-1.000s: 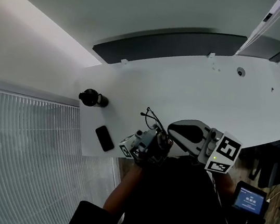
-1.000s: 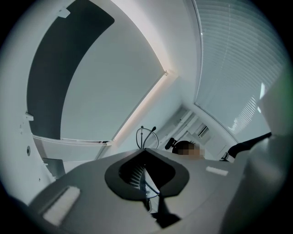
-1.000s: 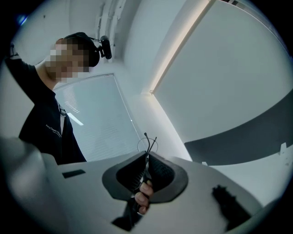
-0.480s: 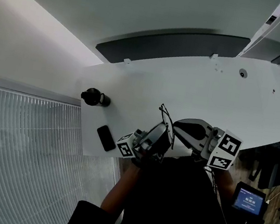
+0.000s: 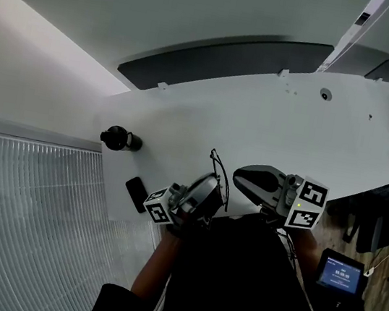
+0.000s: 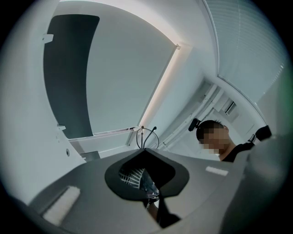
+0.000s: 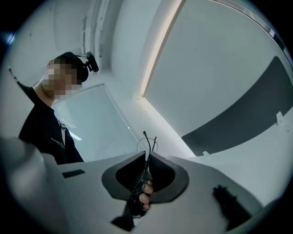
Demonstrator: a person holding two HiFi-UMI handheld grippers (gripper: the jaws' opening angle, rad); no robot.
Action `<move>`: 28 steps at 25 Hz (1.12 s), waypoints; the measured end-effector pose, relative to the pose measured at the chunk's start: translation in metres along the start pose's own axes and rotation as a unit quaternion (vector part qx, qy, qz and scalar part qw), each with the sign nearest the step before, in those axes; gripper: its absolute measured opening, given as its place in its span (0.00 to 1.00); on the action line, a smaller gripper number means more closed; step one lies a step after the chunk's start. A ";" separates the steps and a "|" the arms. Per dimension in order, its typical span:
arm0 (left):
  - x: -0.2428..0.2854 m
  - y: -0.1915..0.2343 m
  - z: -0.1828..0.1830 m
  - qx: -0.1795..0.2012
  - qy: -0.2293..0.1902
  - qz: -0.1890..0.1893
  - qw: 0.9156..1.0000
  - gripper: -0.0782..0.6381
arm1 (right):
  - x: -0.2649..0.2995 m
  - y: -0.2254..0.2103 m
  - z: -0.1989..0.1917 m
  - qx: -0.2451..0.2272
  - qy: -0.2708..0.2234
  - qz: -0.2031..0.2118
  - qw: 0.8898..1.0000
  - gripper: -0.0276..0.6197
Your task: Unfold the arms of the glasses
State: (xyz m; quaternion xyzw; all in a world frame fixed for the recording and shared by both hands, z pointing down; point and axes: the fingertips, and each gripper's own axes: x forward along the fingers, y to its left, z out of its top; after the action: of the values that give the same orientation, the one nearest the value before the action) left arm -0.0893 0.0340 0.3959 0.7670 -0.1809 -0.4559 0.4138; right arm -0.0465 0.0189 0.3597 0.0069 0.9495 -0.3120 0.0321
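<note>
a: where are the glasses?

b: the glasses, thin dark wire frames, are lifted just above the near edge of the white table. they do not rest on it. two hand-held grippers pinch them from either side.

a: what is the left gripper doing?

b: the left gripper reaches up over the table's near edge, and the left marker cube hangs just off that edge. in the left gripper view its jaws are pressed together on the frame. a round wire rim and two thin tips poke out past the jaw tips.

a: and the right one?

b: the right gripper lies over the table's near edge, just right of the glasses, with the right marker cube off the edge. in the right gripper view its jaws are squeezed tight on a thin dark part of the glasses, and two arm tips stick up beyond them. fingers show in the hollow behind the jaws.

a: are the arms unfolded?

b: i cannot tell. the frame is too thin and small.

a: anything else?

b: a small black bottle-shaped thing lies at the table's left end. a black phone lies at its near left corner. a small device with a lit screen sits off the table, beyond its near edge.
</note>
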 end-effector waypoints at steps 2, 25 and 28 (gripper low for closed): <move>-0.001 -0.002 -0.003 0.000 0.012 -0.006 1.000 0.12 | 0.001 -0.001 0.001 0.003 -0.004 0.002 1.000 0.08; -0.009 -0.007 -0.008 0.002 0.050 0.004 0.999 0.12 | 0.009 0.008 -0.017 -0.049 0.085 0.011 0.995 0.14; -0.012 -0.007 -0.005 -0.001 0.051 0.007 0.999 0.12 | 0.001 0.003 -0.011 -0.044 0.075 0.007 0.996 0.14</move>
State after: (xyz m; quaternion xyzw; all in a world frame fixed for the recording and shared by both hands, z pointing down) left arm -0.0918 0.0480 0.3981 0.7878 -0.1641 -0.4132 0.4264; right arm -0.0484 0.0281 0.3663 0.0352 0.9621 -0.2680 -0.0364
